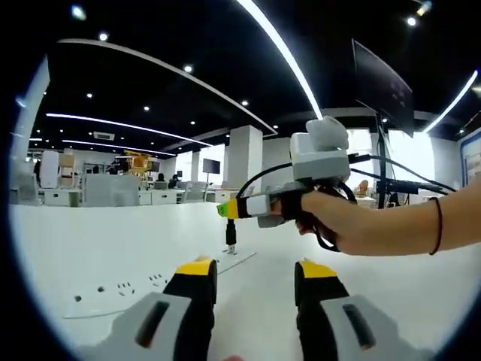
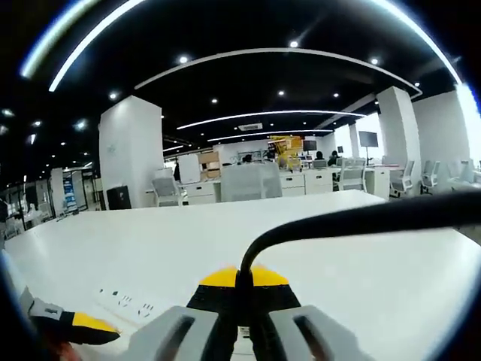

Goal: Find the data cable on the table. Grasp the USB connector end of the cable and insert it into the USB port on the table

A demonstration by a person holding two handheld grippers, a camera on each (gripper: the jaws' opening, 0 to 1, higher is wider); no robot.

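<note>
Left gripper view: the left gripper (image 1: 255, 272) is open and empty, the right gripper (image 1: 228, 209) ahead dangling the connector end (image 1: 231, 233) over the table (image 1: 90, 241); right gripper view: that gripper's jaws clamp the data cable (image 2: 338, 224), so the loose end may swing past the socket strip (image 2: 128, 301) ahead-left.

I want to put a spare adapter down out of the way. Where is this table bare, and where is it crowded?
In the right gripper view, the white tabletop is bare right of the black cable, to its far edge, and beyond the row of sockets. It is crowded around those sockets, where the left gripper and right gripper hover.
</note>
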